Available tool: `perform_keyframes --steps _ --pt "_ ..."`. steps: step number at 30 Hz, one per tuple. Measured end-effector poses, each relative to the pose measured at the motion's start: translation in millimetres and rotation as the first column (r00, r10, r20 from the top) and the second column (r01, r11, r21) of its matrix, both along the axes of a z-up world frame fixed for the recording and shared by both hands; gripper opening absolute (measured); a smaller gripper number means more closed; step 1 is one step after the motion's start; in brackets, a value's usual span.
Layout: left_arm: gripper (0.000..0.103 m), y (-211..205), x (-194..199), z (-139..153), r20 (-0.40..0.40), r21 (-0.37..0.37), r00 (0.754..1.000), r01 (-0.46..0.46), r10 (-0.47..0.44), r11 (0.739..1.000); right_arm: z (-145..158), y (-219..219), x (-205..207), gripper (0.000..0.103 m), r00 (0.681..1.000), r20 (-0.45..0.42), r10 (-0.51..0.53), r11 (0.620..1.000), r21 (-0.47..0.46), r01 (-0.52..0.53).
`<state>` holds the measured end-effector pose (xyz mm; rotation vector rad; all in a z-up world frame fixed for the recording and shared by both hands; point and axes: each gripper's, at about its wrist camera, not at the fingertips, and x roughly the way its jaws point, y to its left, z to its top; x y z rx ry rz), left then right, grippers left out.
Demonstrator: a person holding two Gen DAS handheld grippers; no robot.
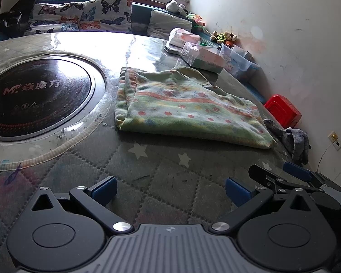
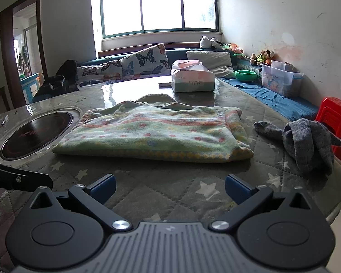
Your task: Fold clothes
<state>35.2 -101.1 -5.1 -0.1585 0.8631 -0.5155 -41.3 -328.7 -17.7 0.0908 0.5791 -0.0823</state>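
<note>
A folded green patterned cloth with red dots and orange stripes [image 1: 184, 107] lies flat on the quilted star-print table cover [image 1: 129, 173]; it also shows in the right wrist view [image 2: 152, 134]. A crumpled grey knitted garment [image 2: 307, 141] lies at the table's right edge, also in the left wrist view [image 1: 293, 138]. My left gripper [image 1: 170, 191] is open and empty, low over the cover, in front of the cloth. My right gripper [image 2: 170, 188] is open and empty, also short of the cloth's near edge. The right gripper shows beside the left one [image 1: 291, 177].
A round black induction hob [image 1: 34, 95] is set in the table to the left. Tissue packs [image 2: 193, 77] stand behind the cloth. A red stool [image 2: 336, 116], a clear plastic bin [image 2: 279, 79] and a cushioned bench with pillows [image 2: 143, 63] lie beyond the table.
</note>
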Motion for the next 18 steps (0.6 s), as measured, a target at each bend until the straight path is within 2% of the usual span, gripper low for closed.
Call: perform_keyframes --steps 18 --pt "0.103 -5.8 -7.2 1.1 0.001 0.007 1.000 0.020 -0.020 1.000 1.1 5.1 -3.5 0.103 1.000 0.010 0.013 1.000 0.006 -0.014"
